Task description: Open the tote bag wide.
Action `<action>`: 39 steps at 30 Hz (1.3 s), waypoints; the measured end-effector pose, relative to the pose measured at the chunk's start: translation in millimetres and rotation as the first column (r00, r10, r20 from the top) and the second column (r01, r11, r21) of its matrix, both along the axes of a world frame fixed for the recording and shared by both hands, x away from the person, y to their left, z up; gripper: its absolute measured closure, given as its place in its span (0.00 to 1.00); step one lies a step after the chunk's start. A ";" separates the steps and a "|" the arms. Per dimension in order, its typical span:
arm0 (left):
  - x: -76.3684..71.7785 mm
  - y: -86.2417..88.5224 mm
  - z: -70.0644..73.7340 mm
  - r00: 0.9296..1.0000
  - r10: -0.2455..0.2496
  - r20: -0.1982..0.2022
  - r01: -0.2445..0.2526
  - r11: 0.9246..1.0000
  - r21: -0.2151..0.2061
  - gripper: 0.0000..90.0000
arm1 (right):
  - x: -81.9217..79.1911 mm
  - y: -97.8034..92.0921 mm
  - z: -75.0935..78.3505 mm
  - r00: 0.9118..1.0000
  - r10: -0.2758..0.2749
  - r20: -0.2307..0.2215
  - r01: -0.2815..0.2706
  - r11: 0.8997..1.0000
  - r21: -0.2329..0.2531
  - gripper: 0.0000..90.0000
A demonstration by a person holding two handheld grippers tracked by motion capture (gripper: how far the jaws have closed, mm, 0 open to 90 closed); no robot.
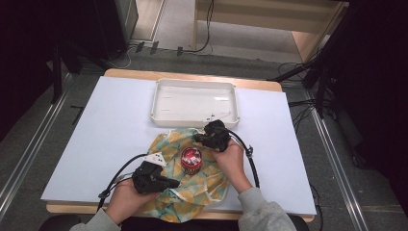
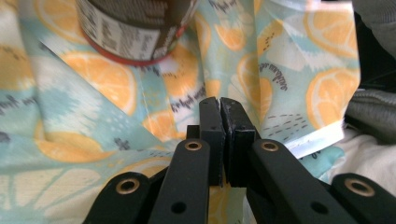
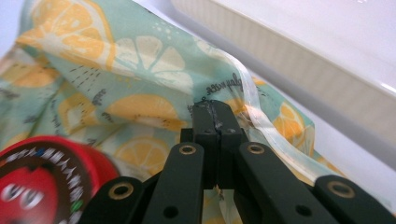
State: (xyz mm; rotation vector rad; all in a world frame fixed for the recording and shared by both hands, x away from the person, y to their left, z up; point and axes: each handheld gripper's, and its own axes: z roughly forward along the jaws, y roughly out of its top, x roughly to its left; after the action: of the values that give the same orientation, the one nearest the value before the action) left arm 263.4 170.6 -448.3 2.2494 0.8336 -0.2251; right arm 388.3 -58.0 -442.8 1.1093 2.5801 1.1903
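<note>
Red-lidded jar (image 1: 191,160) is seated on the cloth (image 1: 192,190); beside it, left gripper (image 1: 174,184) and right gripper (image 1: 197,139) are clamped on cloth.

high view: set above the near table side, faced forward and down | left gripper view: held close over the cloth (image 2: 116,84) | right gripper view: equally close | cloth and jar (image 3: 42,182) are shared by all.

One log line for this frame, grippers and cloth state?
left hand-held gripper: shut on citrus-print cloth, near edge | right hand-held gripper: shut on cloth, far edge by white tray | red-lidded jar: upright on cloth, between grippers
</note>
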 end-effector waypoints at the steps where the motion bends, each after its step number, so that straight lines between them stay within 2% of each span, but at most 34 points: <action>1: -1.2 -0.7 -1.2 1.000 -0.002 0.001 0.002 1.000 0.003 0.99 | 1.0 1.6 -1.2 1.000 -0.003 -0.001 0.003 1.000 0.001 1.00; 7: -5.9 -0.8 -6.2 1.000 -0.013 0.002 0.013 1.000 0.002 0.98 | 8.9 7.5 -8.4 1.000 -0.009 -0.001 0.009 1.000 0.009 1.00; 11: -7.8 -0.3 -11.5 1.000 -0.016 -0.015 0.016 1.000 0.001 0.98 | 15.1 10.5 -20.4 1.000 -0.015 -0.001 0.015 1.000 -0.012 1.00; 19: -13.5 -6.6 -14.9 0.999 -0.034 -0.006 0.034 0.999 0.012 0.98 | 20.2 13.8 -30.0 0.999 -0.033 0.004 0.034 0.999 -0.021 1.00; 21: -15.1 -7.9 -15.8 0.999 -0.043 -0.007 0.043 0.999 0.017 0.98 | 21.4 13.6 -30.9 0.999 -0.038 0.005 0.038 0.999 -0.009 1.00; 24: -17.0 -8.9 -16.0 0.999 -0.049 -0.014 0.049 0.999 0.019 0.99 | 22.9 14.2 -32.3 0.999 -0.040 0.030 0.040 0.999 -0.009 1.00; 26: -18.5 -9.8 -17.3 0.997 -0.070 -0.031 0.071 0.997 0.021 0.99 | 23.8 14.5 -33.0 0.997 -0.049 0.057 0.050 0.999 -0.016 1.00; 27: -21.7 -11.0 -17.5 0.994 -0.093 -0.049 0.095 0.995 0.023 0.99 | 24.7 14.2 -33.7 0.997 -0.059 0.050 0.059 0.998 -0.005 1.00; 28: -23.9 -11.6 -17.1 0.994 -0.097 -0.043 0.098 0.995 0.026 0.99 | 25.2 13.5 -34.0 0.997 -0.063 0.051 0.063 0.998 -0.002 1.00; 32: -25.6 -11.0 -16.4 0.994 -0.101 -0.041 0.102 0.994 0.026 0.98 | 25.1 14.1 -33.3 0.997 -0.069 0.046 0.070 0.998 -0.004 1.00; 34: -23.2 -8.7 -14.1 0.996 -0.088 -0.035 0.088 0.996 0.016 0.97 | 25.1 9.7 -29.0 0.997 -0.076 -0.003 0.076 0.997 0.027 1.00; 35: -19.9 -5.5 -11.1 0.996 -0.078 -0.043 0.078 0.997 -0.006 0.97 | 24.8 7.8 -27.1 0.997 -0.072 -0.011 0.072 0.997 0.035 1.00; 36: -19.9 -5.5 -11.1 0.996 -0.078 -0.043 0.078 0.997 -0.006 0.96 | 23.7 4.9 -23.8 0.998 -0.069 -0.017 0.069 0.997 0.044 1.00; 38: -15.9 -1.3 -6.5 0.998 -0.051 -0.048 0.050 0.999 -0.021 0.96 | 21.7 1.9 -19.7 0.998 -0.065 -0.016 0.066 0.997 0.045 1.00; 39: -14.1 1.0 -2.8 0.998 -0.039 -0.040 0.038 0.999 -0.022 0.95 | 16.4 -4.1 -9.4 0.999 -0.050 -0.006 0.051 0.997 0.055 1.00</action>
State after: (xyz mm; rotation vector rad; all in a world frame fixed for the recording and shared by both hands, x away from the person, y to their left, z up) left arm 249.3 171.6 -451.1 2.2495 0.8059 -0.2970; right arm 404.7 -62.1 -452.2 1.1815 2.5209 1.2558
